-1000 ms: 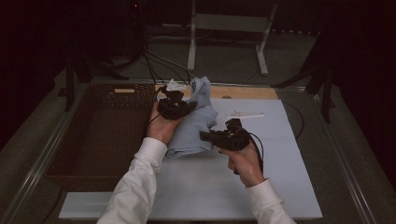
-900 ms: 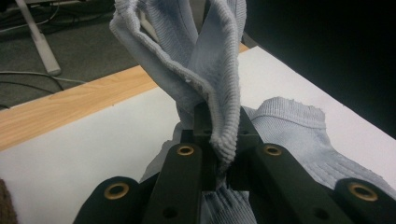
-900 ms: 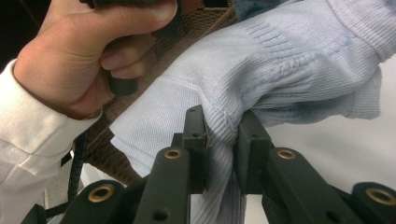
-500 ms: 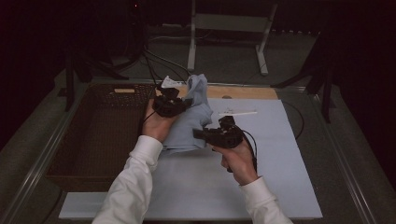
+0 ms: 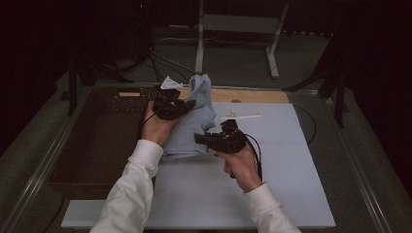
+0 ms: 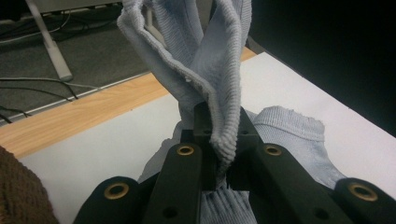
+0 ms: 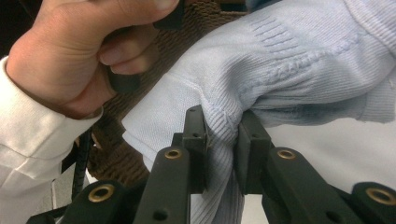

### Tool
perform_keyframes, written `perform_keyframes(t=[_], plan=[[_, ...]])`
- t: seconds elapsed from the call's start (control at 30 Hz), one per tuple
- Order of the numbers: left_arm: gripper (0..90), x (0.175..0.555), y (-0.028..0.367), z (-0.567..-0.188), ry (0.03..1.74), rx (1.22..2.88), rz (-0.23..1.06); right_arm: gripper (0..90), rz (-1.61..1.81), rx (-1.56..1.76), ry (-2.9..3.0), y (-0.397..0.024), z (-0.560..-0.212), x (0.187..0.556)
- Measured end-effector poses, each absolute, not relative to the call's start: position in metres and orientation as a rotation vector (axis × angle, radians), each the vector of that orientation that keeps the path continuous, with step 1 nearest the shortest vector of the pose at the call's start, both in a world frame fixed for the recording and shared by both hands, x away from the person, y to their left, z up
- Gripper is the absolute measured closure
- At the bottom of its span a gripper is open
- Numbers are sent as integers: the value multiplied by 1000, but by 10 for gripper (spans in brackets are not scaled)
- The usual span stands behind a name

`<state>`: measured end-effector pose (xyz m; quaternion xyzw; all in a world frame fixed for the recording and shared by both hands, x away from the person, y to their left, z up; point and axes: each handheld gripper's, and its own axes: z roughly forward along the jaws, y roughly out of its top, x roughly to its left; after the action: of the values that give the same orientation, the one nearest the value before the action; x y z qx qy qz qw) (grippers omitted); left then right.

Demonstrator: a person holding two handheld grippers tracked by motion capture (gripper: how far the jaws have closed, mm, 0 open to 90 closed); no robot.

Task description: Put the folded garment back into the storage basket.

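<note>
A pale blue knitted garment (image 5: 194, 124) hung bunched between the two grippers, lifted over the near-left part of a white sheet (image 5: 272, 170) that covered the desk (image 5: 252, 96). Its upper end rose in a ribbed fold above the left gripper (image 5: 187, 103), while its lower part slumped down onto the sheet. In the left gripper view, the jaws were clamped tight on a ribbed edge of the garment (image 6: 219, 93), the cloth pinched thin between the pads and fanning upward in two folds; a ribbed cuff or hem (which of the two could not be told) lay on the white sheet just behind. The right gripper (image 5: 201, 138) held a lower fold of the same garment (image 7: 289, 70), its jaws closed narrowly on a thick wad of knit that bulged out above them. That view also caught the person's left hand (image 7: 79, 51) wrapped round the other gripper's handle, with a white sleeve (image 7: 28, 140) below it. Seen from above, both forearms in white sleeves came in from the bottom, the right hand (image 5: 240, 165) lying lower and nearer the person. A dark brown woven basket (image 5: 97, 141) sat just left of the sheet, touching its edge, with the garment hanging close beside it. A strip of bare wood ran along the desk's far edge, and beyond it stood the legs of a grey stand (image 5: 233, 24) on the floor.
</note>
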<state>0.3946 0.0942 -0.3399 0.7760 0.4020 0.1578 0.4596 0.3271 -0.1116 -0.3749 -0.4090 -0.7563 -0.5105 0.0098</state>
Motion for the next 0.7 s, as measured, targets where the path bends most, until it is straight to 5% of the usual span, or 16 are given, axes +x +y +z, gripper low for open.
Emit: perform_keyframes(t=[0.7], plan=[[858,392,122,-332,1016,1874,413,773,-1603,-1231,-2356,-82,-374,328]])
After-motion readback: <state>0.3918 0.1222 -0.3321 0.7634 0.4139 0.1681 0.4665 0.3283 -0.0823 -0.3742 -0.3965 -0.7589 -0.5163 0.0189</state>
